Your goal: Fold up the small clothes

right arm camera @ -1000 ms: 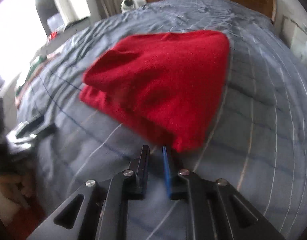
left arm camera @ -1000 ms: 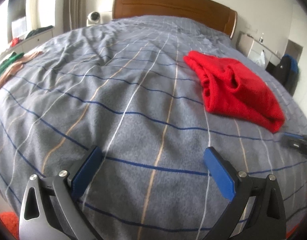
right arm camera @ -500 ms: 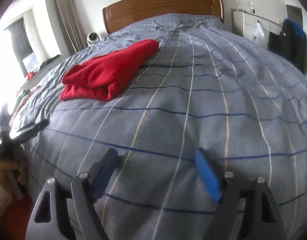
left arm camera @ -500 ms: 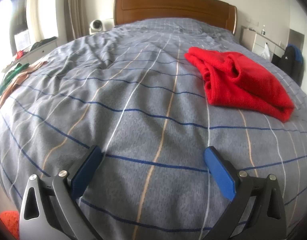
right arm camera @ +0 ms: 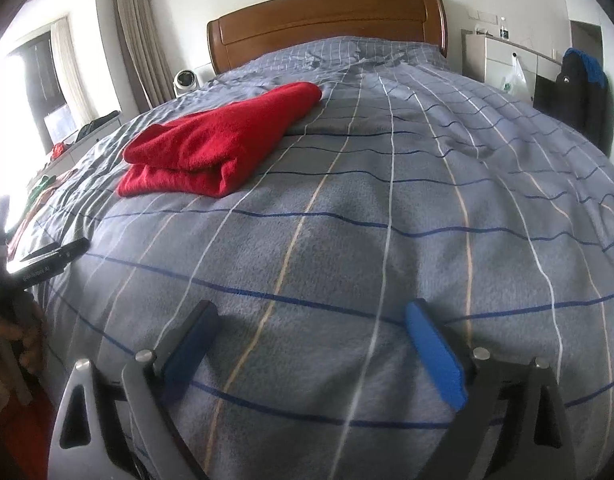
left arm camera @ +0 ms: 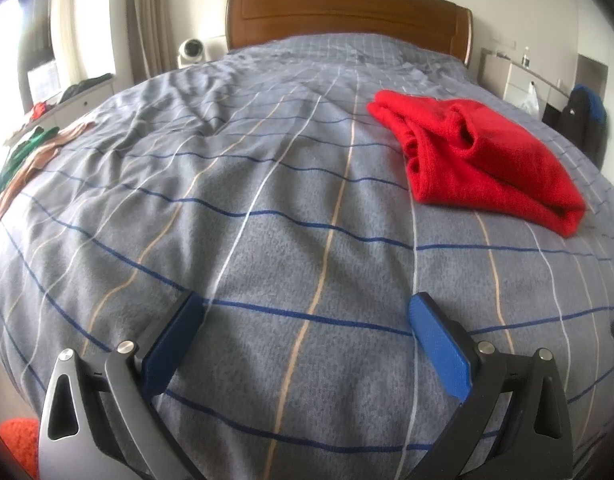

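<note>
A folded red garment [left arm camera: 483,156] lies on the grey checked bedspread [left arm camera: 267,208], to the right of the middle in the left wrist view. In the right wrist view the same garment [right arm camera: 219,140] lies to the upper left. My left gripper [left arm camera: 307,340] is open and empty, low over the near part of the bed, well short of the garment. My right gripper [right arm camera: 311,340] is open and empty, also near the bed's front edge and apart from the garment. The left gripper's body [right arm camera: 51,260] shows at the left edge of the right wrist view.
A wooden headboard [left arm camera: 347,12] stands at the far end. Green and tan clothes [left arm camera: 23,160] lie at the bed's left edge. A small white fan [left arm camera: 191,52] sits left of the headboard. A white cabinet [right arm camera: 503,60] and a dark bag [right arm camera: 587,92] stand to the right.
My right gripper has let go of the red garment, opened and pulled back toward the bed's front edge. My left gripper stayed open and rose slightly.
</note>
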`<state>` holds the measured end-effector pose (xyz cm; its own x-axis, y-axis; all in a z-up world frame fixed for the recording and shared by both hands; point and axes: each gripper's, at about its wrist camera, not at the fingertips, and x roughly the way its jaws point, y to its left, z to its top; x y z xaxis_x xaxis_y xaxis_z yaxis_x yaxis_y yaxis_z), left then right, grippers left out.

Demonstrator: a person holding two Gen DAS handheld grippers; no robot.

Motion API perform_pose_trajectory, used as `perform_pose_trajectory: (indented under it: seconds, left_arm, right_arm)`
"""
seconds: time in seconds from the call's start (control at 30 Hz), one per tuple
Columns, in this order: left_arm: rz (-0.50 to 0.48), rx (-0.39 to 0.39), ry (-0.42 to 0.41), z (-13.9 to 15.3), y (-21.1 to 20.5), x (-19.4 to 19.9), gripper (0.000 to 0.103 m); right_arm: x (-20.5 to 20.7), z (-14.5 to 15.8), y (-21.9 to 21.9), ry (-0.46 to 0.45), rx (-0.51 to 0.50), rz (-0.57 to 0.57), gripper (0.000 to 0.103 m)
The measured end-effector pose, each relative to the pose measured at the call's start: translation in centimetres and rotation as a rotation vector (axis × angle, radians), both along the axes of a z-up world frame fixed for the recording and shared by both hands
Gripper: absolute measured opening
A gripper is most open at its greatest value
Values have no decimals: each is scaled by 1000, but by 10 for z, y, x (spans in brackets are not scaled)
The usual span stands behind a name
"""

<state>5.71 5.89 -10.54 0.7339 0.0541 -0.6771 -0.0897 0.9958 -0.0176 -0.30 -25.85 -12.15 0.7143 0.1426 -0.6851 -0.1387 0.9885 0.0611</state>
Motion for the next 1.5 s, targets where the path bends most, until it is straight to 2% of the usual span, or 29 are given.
perform_pose_trajectory:
  seconds: [0.1, 0.17, 0.27, 0.37, 0.47, 0.57, 0.67, 0.77, 0.87, 0.9, 0.93, 0.97, 1.0, 1.03, 1.07, 1.13, 1.17, 1.23, 1.3, 1.4, 1.43, 1.47, 1.5]
  left_arm:
    - [-5, -12, 22, 3, 1, 0, 102]
    - [-26, -64, 44, 12, 5, -1, 102]
    - [-81, -244, 15, 35, 14, 4, 102]
    - [-140, -406, 3, 60, 17, 29, 102]
    - [-175, -486, 46, 71, 10, 75, 102]
    - [-196, -487, 157, 63, -5, 132, 102]
    - [-180, -443, 264, 47, -18, 172, 102]
    - [-140, -384, 319, 33, -23, 191, 102]
    - [-154, -334, 342, 28, -30, 197, 102]
    - [-165, -314, 341, 29, -34, 196, 102]
    - [-183, -300, 340, 29, -39, 194, 101]
    - [-205, -277, 337, 30, -45, 192, 95]
    - [-227, -231, 329, 30, -52, 187, 82]
    - [-254, -205, 326, 31, -58, 187, 45]
    - [-299, -194, 319, 31, -68, 181, 25]
    - [-296, -116, 274, 39, -76, 173, 21]
    - [-300, -93, 249, 46, -79, 167, 19]
    - [-294, -120, 206, 61, -74, 158, 18]
    - [-291, -150, 138, 85, -68, 148, 18]
    - [-296, -149, 54, 117, -65, 138, 19]
    - [-291, -143, 49, 120, -65, 139, 23]
    - [-283, -133, 55, 118, -67, 140, 34]
    - [-261, -110, 69, 113, -67, 140, 41]
  right_arm:
    - [0, -1, 3, -6, -20, 0, 97]
    - [1, -1, 4, 0, -25, -2, 97]
    - [2, 6, 0, 27, 13, -22, 97]
    - [4, 18, -13, 30, 144, -49, 97]
    - [24, 31, -22, 35, 254, -56, 97]
    - [68, 47, -27, 47, 332, -42, 97]
    - [125, 56, -27, 90, 415, -15, 97]
    - [182, 54, -20, 155, 497, 3, 97]
    - [230, 33, -7, 261, 588, 1, 97]
    - [241, 24, 0, 297, 609, -10, 92]
    - [249, 18, 7, 323, 610, -8, 82]
    - [256, 13, 21, 352, 572, 10, 76]
    - [258, 13, 41, 352, 458, 36, 64]
    - [256, 17, 56, 330, 353, 55, 54]
    - [250, 25, 79, 280, 179, 88, 50]
    - [235, 38, 118, 173, -84, 149, 36]
    - [226, 44, 134, 123, -187, 171, 35]
    - [210, 58, 152, 27, -286, 204, 33]
    - [203, 75, 153, -35, -278, 218, 32]
    - [189, 105, 152, -132, -244, 234, 32]
    - [188, 113, 149, -150, -225, 232, 32]
    - [189, 121, 144, -152, -196, 228, 32]
    - [194, 124, 138, -140, -163, 222, 34]
